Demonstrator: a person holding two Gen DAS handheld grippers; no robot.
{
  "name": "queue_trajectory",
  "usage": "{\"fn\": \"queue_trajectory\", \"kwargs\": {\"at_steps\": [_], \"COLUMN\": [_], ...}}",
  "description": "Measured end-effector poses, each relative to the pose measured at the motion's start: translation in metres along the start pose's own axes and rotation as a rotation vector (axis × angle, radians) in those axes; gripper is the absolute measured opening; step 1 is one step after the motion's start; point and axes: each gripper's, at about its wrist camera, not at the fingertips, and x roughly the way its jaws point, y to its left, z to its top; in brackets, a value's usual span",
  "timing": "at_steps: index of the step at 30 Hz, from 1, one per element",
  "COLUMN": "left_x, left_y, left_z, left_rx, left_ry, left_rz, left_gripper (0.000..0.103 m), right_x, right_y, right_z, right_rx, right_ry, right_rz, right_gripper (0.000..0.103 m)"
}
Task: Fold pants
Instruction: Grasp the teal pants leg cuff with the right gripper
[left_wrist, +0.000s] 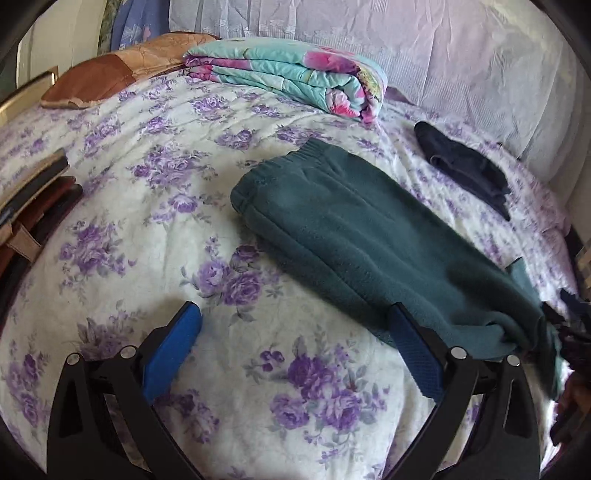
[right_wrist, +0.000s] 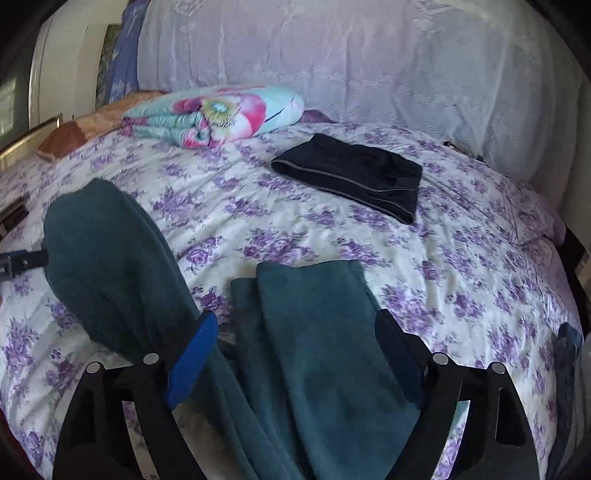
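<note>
Fingers of my left gripper (left_wrist: 295, 332) spread wide over the bedspread (left_wrist: 147, 229), holding nothing. My right gripper (right_wrist: 297, 345) gapes around the teal pants (right_wrist: 325, 350), pads clear. Pants (left_wrist: 351, 236) lie lengthwise, waistband toward the folded quilt (left_wrist: 291, 77), near black folded clothing (right_wrist: 351, 177).

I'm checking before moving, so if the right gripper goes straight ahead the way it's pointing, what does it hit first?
Probably the teal pants, whose folded leg lies between the right gripper's open fingers, though depth is unclear.
</note>
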Motion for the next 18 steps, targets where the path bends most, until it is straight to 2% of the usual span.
{"fn": "queue_trajectory", "kwargs": {"at_steps": [2,5,8,11,13,18], "left_x": [-0.001,-0.002,-0.003,-0.003,-0.003,-0.003], "left_y": [0.003,0.003,0.005,0.008,0.008,0.009], "left_z": [-0.001,-0.002,-0.003,-0.002,-0.002,-0.002], "left_rx": [-0.019,-0.029,-0.043,-0.055,-0.059,-0.060], "left_ry": [-0.011,-0.022,-0.029,-0.034,-0.036,-0.037], "left_rz": [-0.023,-0.035,-0.052,-0.066,-0.070,-0.060], "left_gripper": [0.098,0.098,0.098,0.098,0.098,0.098], "right_x": [0.019,0.038,0.042,0.036,0.029,0.036], "right_y": [0.007,-0.002,-0.011,-0.010,-0.019,-0.018], "right_z": [0.000,-0.005,-0.009,-0.008,-0.008,-0.010], "right_rx": [-0.010,0.061,0.118,0.096,0.120,0.084], "right_ry": [0.059,0.122,0.142,0.132,0.121,0.153], "right_rz": [0.012,0.083,0.142,0.142,0.132,0.074], "right_gripper": [0.077,0.076,0.077,0.072,0.062,0.064]}}
